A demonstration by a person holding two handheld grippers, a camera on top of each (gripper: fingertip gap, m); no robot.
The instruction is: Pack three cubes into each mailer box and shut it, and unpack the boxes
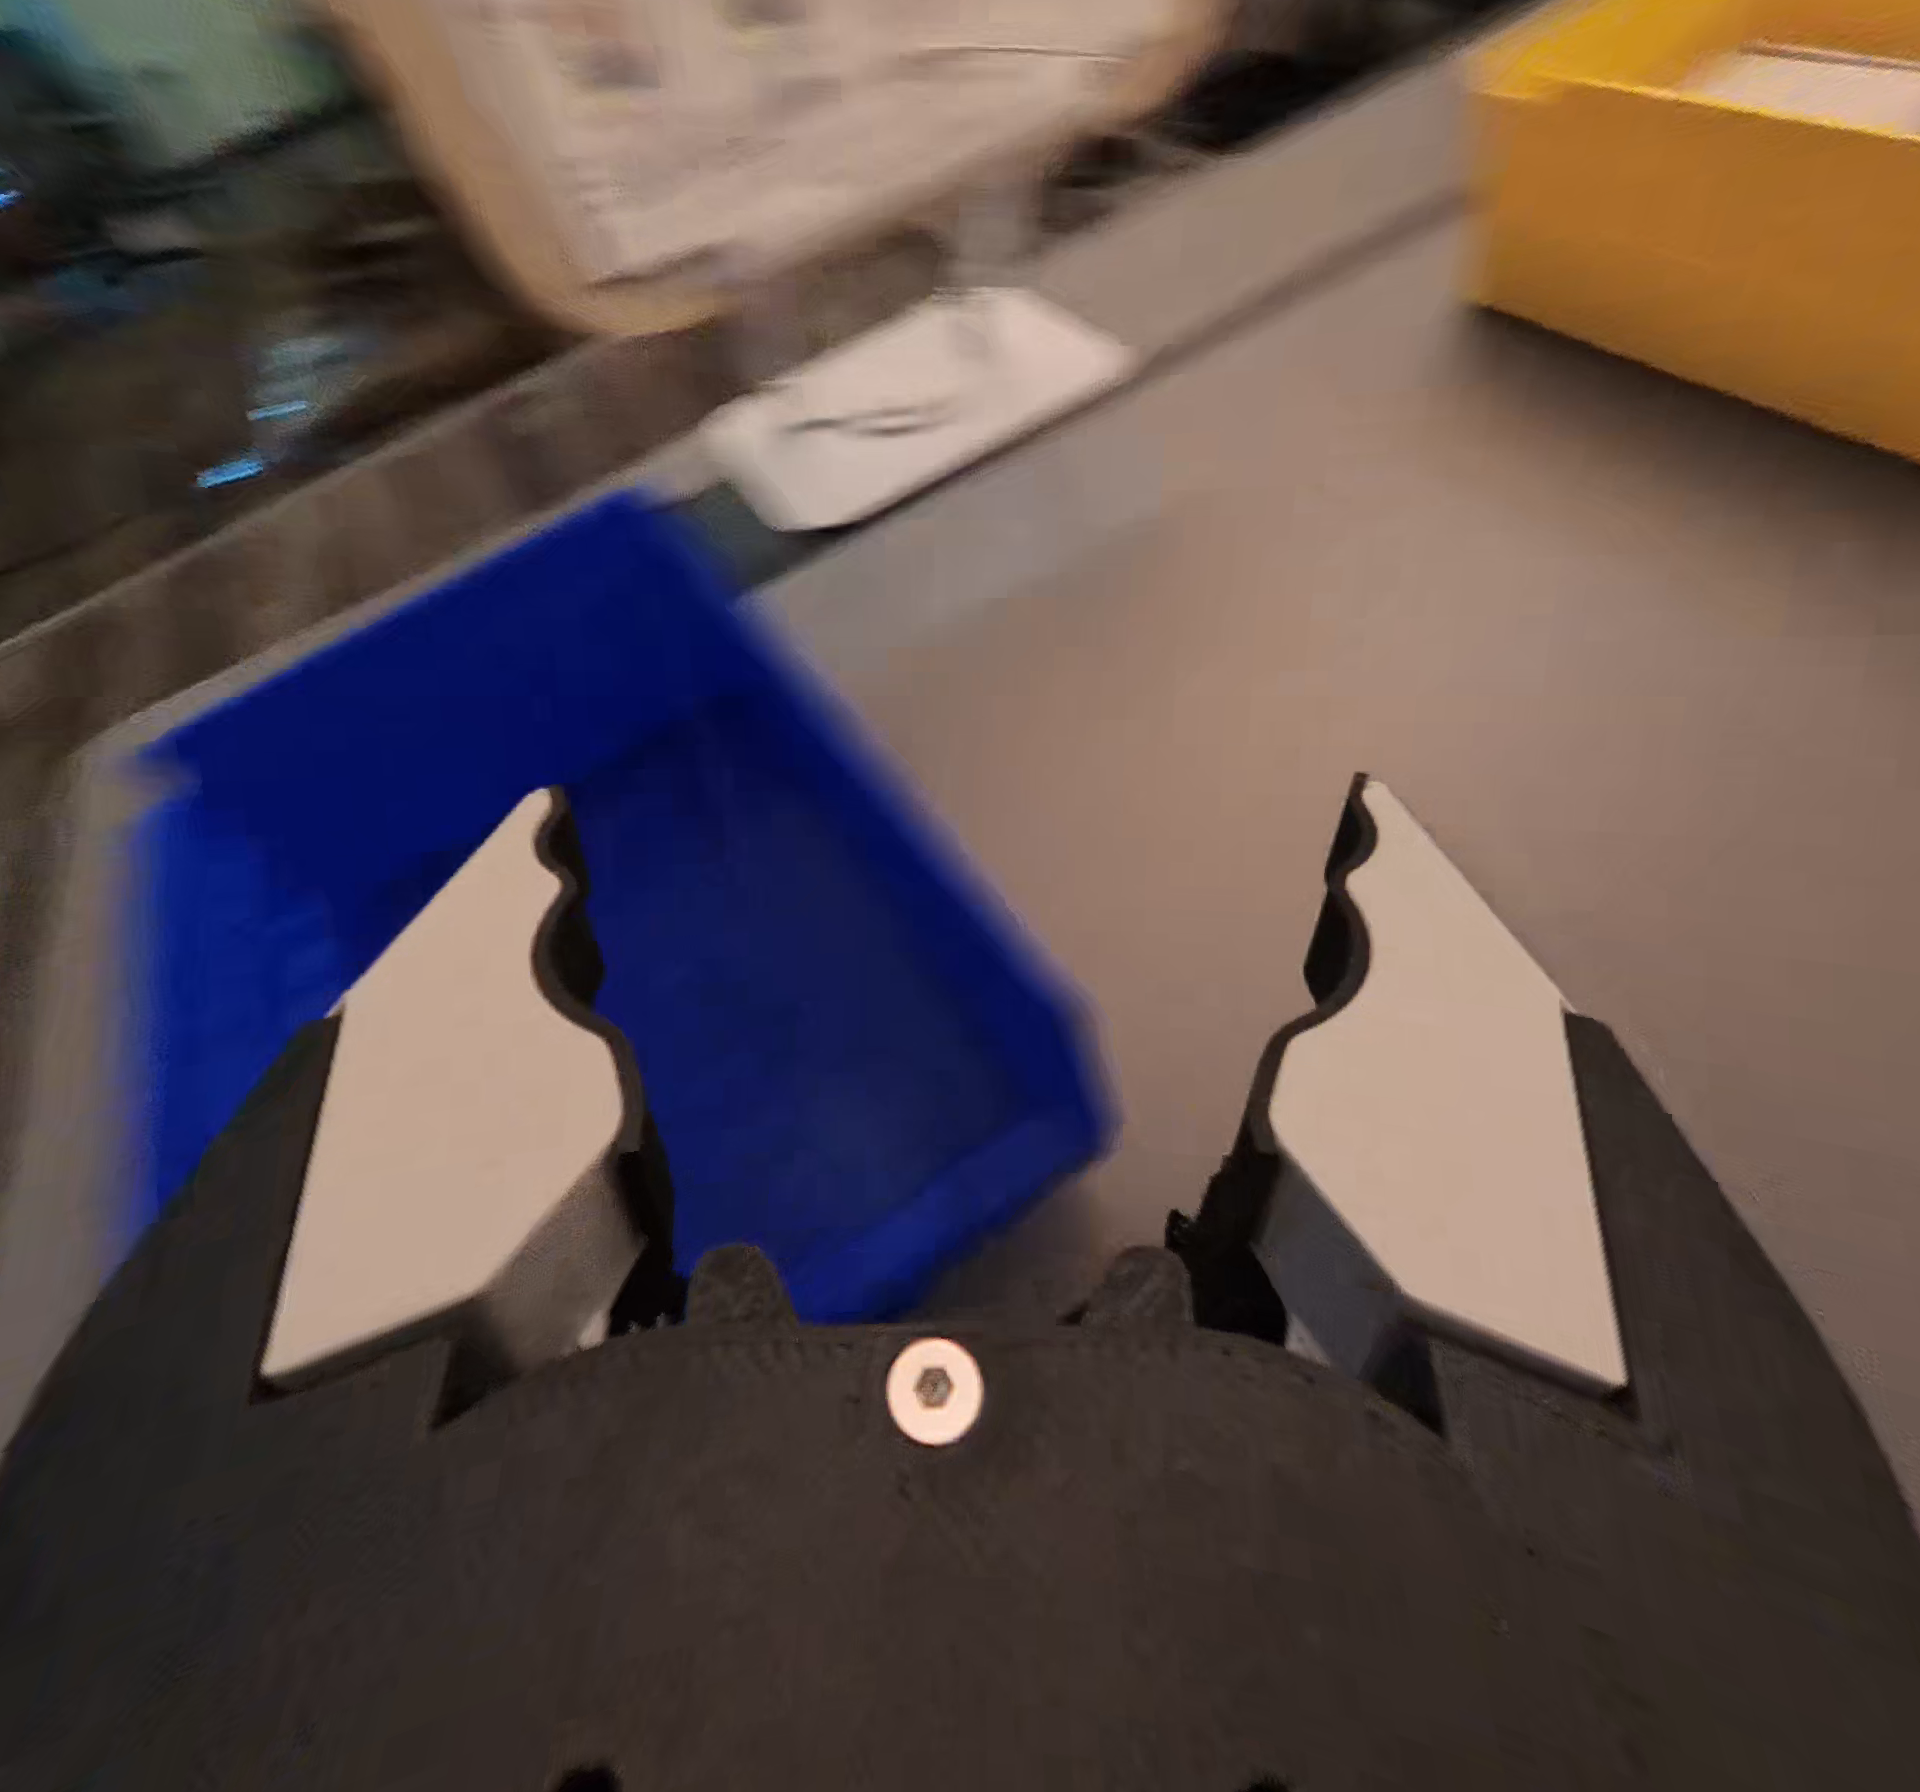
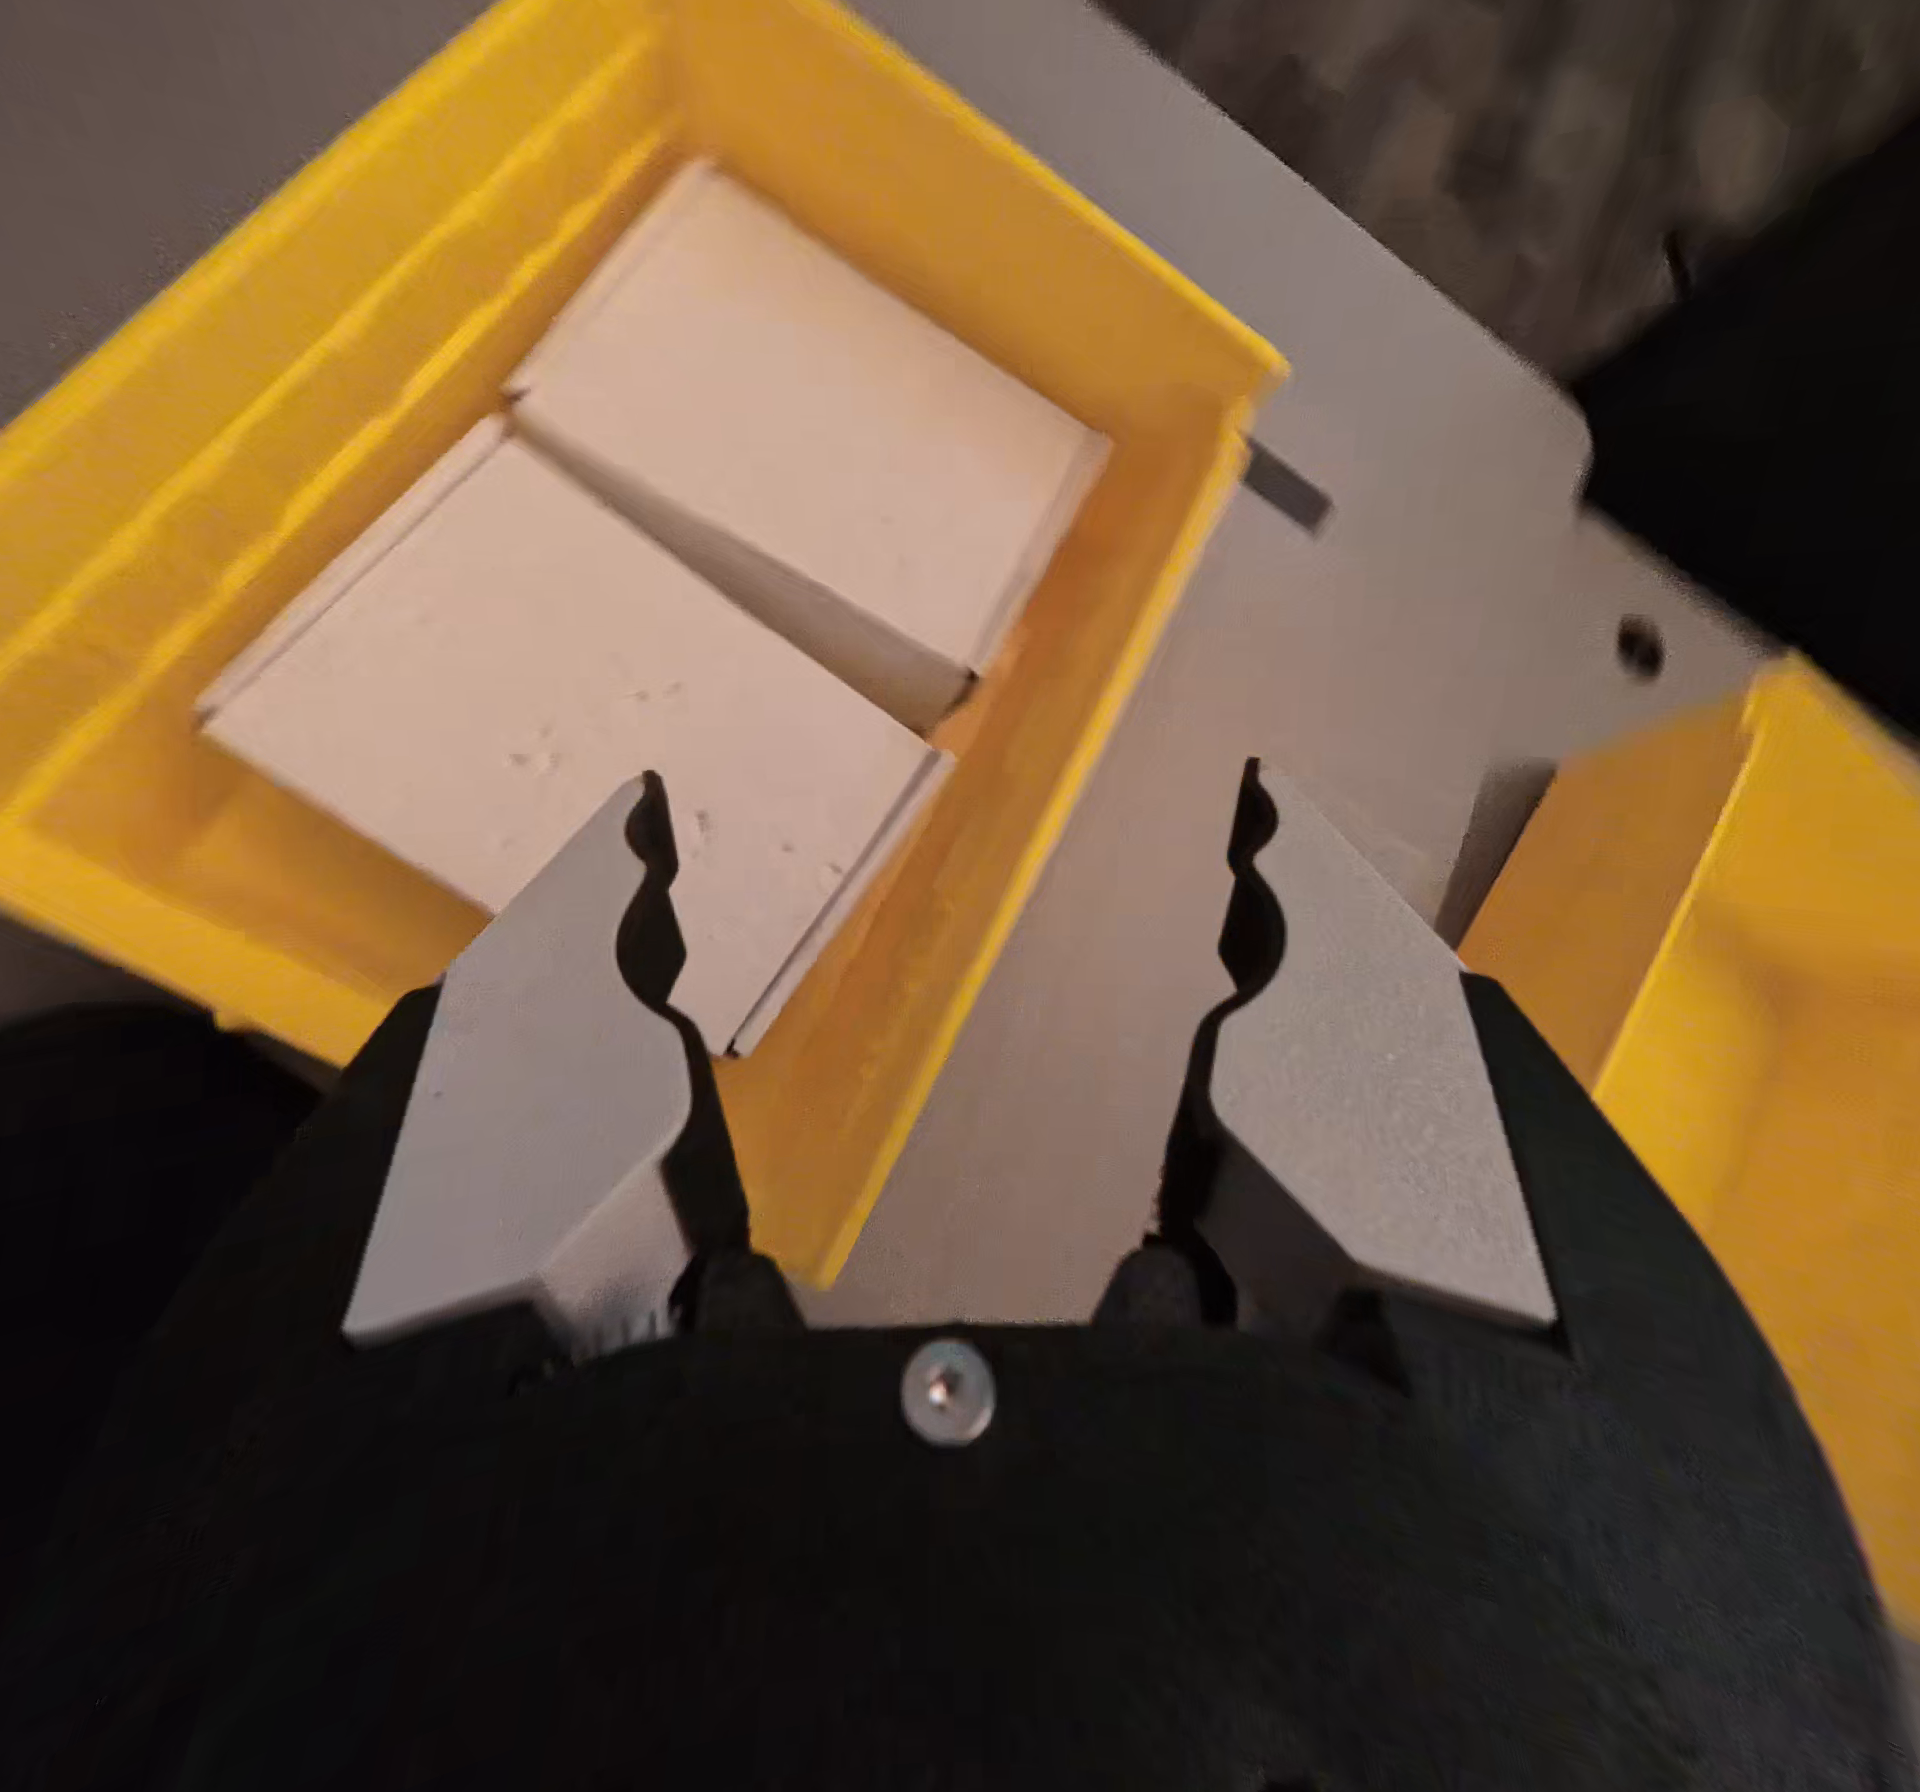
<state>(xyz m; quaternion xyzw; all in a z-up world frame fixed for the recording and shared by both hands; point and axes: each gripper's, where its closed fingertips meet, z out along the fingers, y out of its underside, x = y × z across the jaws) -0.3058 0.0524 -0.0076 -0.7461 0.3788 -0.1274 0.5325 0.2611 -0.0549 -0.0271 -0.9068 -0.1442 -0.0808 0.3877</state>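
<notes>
White closed mailer boxes, far (image 2: 821,454) and near (image 2: 540,703), lie side by side in yellow bin (image 2: 935,215). Right gripper (image 2: 951,786) hovers above, jaws spread, empty. Left gripper (image 1: 961,792) likewise agape over blue bin (image 1: 436,703) on grey table (image 1: 1299,651).

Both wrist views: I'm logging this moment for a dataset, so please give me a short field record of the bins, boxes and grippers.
left gripper: open, empty, over the blue bin
blue bin: nothing visible inside; view blurred
right gripper: open, empty, at the yellow bin's near corner
yellow bin: holds two closed mailer boxes, side by side
second yellow bin: right edge, contents unseen
table: grey
</notes>
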